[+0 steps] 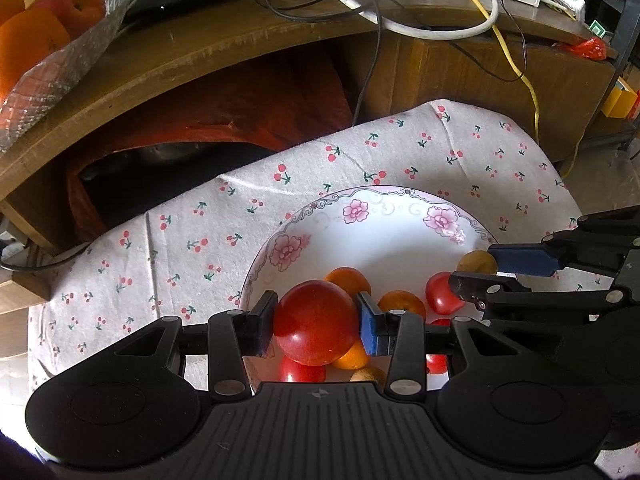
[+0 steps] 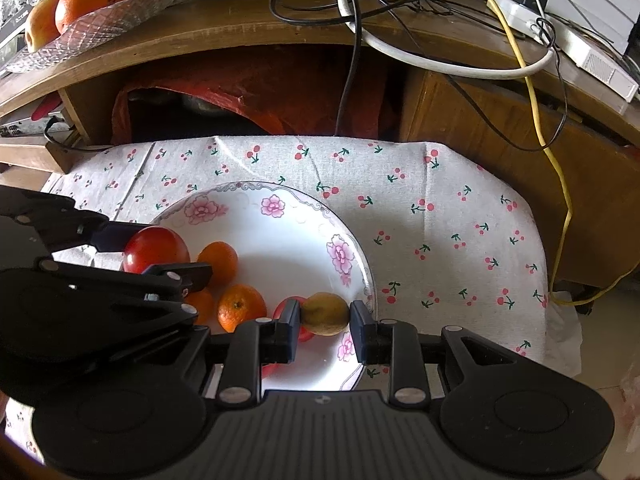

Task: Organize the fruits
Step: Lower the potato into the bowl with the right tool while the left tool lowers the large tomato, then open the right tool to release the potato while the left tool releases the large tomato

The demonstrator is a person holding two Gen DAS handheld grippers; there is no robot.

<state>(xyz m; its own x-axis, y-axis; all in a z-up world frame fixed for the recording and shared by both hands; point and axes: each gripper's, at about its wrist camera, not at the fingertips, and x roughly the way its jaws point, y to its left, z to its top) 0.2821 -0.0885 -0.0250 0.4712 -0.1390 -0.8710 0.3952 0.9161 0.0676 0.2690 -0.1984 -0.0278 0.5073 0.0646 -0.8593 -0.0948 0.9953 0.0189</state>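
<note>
- Left wrist view: my left gripper [image 1: 316,322] is clenched on a large red fruit [image 1: 315,322], one pad against each side, held over the near part of the flowered plate [image 1: 384,232].
- Same view, on the plate: two oranges [image 1: 349,278] just beyond and to the right of the held fruit, a small red fruit [image 1: 440,294] further right, more red and orange pieces partly hidden beneath my fingers.
- Same view, right edge: my right gripper [image 1: 486,270] reaches in, its blue pad touching a yellow-brown fruit [image 1: 476,262].
- Same view, surroundings: cherry-print cloth [image 1: 168,240] under the plate; wooden desk [image 1: 200,52] far, strewn with cables [image 1: 440,28]; a tray of oranges [image 1: 32,36] far left.
- Right wrist view: my right gripper [image 2: 325,322] has the yellow-brown fruit [image 2: 325,314] between its pads; the left pad touches, the right pad I cannot tell, over the plate's [image 2: 280,248] near right rim.
- Same view, left: my left gripper [image 2: 156,258] grasping the red fruit [image 2: 156,250], blocking part of the plate; oranges [image 2: 242,308] lie between the two tools.
- Same view, far: red bag [image 2: 248,92] under the desk.
</note>
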